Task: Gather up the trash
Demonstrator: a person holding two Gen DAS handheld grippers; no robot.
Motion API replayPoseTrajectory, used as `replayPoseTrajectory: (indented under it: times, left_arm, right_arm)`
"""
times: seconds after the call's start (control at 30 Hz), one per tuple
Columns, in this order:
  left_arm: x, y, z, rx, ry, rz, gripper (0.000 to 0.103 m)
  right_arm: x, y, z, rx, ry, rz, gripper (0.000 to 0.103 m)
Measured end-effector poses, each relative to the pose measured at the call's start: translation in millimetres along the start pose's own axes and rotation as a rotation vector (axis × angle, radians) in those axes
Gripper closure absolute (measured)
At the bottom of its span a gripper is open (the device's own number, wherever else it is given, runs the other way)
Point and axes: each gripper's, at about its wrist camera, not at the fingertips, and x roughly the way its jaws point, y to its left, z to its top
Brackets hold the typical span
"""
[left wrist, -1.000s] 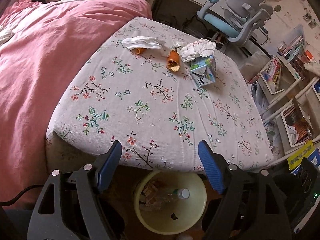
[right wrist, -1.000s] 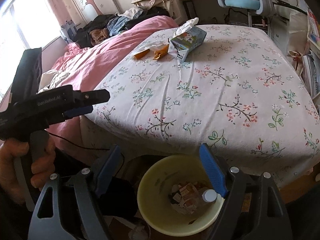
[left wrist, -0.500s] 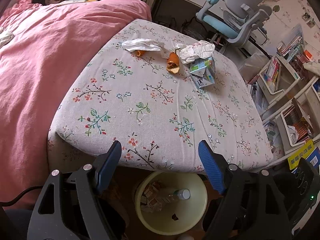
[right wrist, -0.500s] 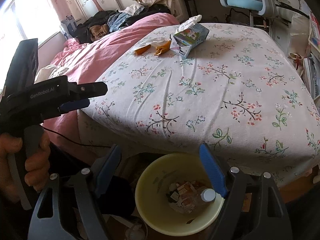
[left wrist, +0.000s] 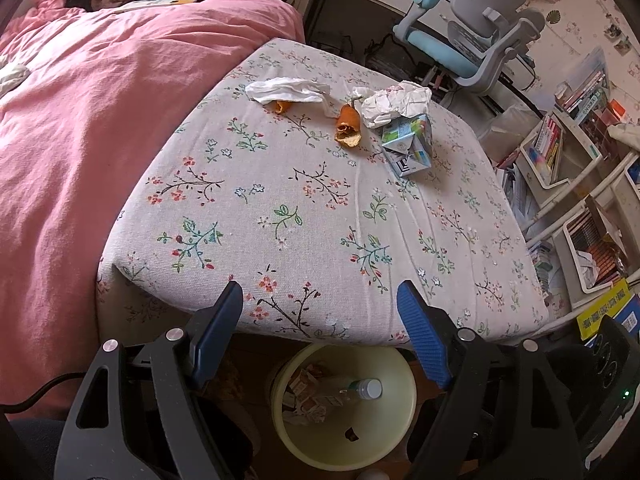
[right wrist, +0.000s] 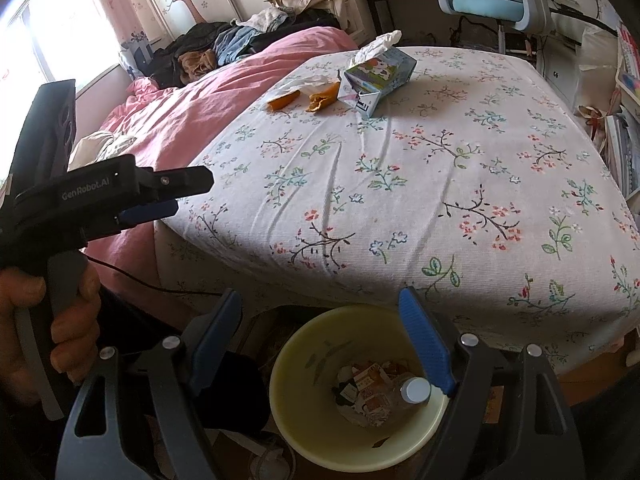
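On the far part of the floral bed sheet [left wrist: 312,216] lie a milk carton [left wrist: 410,144] [right wrist: 376,76], a crumpled white paper [left wrist: 394,102], a flat white tissue [left wrist: 288,90] and two orange peels [left wrist: 348,126] [left wrist: 280,106]. A pale yellow trash bin [left wrist: 348,432] [right wrist: 320,420] with a bottle and wrappers inside stands on the floor at the bed's near edge. My left gripper [left wrist: 320,320] is open and empty above the bin. My right gripper [right wrist: 320,320] is open and empty above the bin too. The left gripper also shows at the left of the right wrist view [right wrist: 168,200].
A pink duvet [left wrist: 100,120] covers the left of the bed, with clothes [right wrist: 224,44] piled at its head. An office chair [left wrist: 476,40] stands beyond the bed. Shelves with books [left wrist: 568,152] line the right side.
Both grippers have drawn back slightly from the bed, so the trash looks a little farther off. Both stay open. Nothing on the bed has moved.
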Motion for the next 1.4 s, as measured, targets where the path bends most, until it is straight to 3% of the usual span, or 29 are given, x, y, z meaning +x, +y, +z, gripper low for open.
replayPoseTrajectory:
  times: [0.77,1.03,1.2,1.4]
  left_arm:
    - [0.0,5.0,3.5,-0.011,0.002,-0.007,0.026]
    - [-5.8,22.3,38.8,-0.019,-0.017,0.002,0.026]
    - [2.8,32.5,61.9,-0.005,-0.011,0.049,0.026]
    - [32.6,25.9,85.0,0.008,0.040,0.034,0.026]
  right_arm:
    - [0.6,1.1,3.5,-0.011,0.003,-0.003,0.025]
    - [-4.4,8.3,47.8,-0.100,-0.051,-0.019,0.024]
    - [15.7,2.7,88.1,-0.155,-0.026,-0.044,0.022]
    - [37.0,-22.0,127.2,-0.047,-0.041,0.002,0.022]
